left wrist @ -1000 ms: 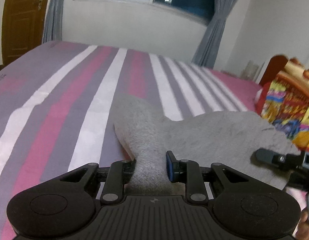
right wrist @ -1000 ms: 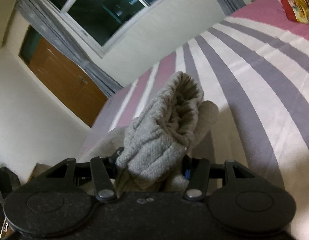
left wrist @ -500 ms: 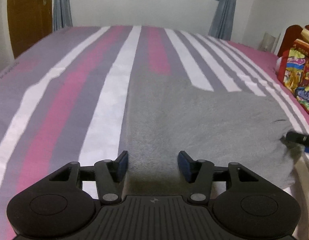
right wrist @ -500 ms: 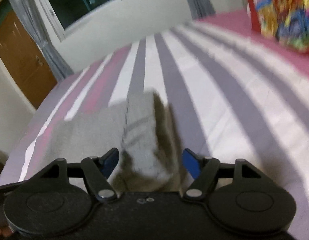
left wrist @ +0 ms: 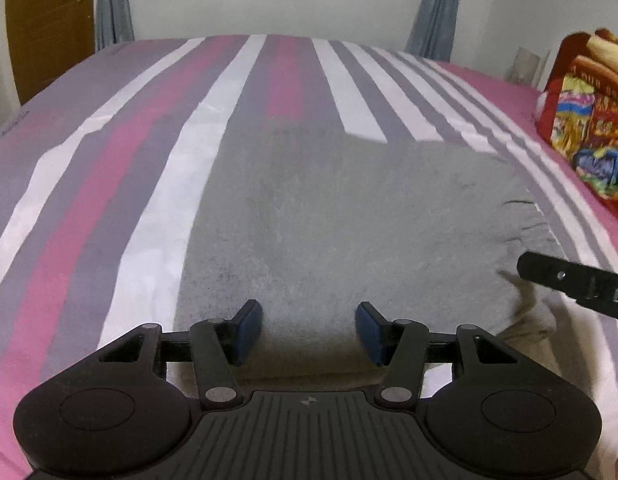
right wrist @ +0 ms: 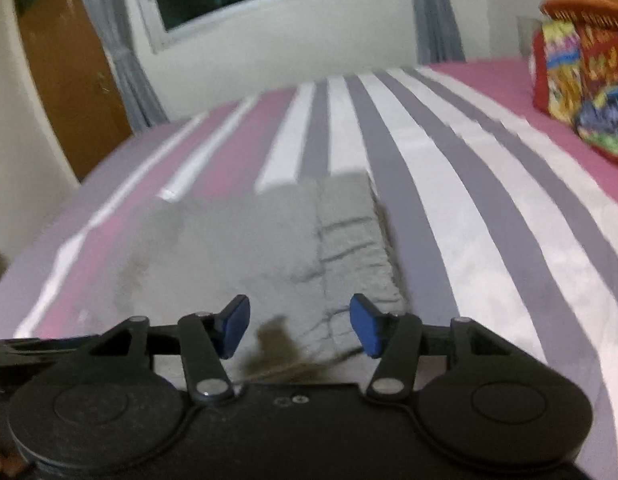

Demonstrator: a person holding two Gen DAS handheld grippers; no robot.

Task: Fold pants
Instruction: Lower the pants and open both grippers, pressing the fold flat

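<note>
The grey pants [left wrist: 349,220] lie folded and flat on the striped bed [left wrist: 109,160]. My left gripper [left wrist: 309,322] hovers over their near edge, open, its blue pads clear of the cloth. In the right wrist view the pants [right wrist: 237,248] show a ribbed waistband [right wrist: 353,240] along their right side. Over the near end of that side, my right gripper [right wrist: 299,322] has its jaws closing; cloth lies below the gap but the pads do not press it. One right gripper finger [left wrist: 573,284] shows at the pants' right edge in the left wrist view.
A colourful folded blanket [left wrist: 589,132] sits on the bed's pink right side, also in the right wrist view [right wrist: 581,80]. A wooden door [left wrist: 41,20] stands far left. Window and grey curtains [right wrist: 433,12] line the far wall beyond the bed.
Both grippers held bunched grey cloth a second ago and have let it go. The pants now lie flat, and both grippers have tipped down toward them.
</note>
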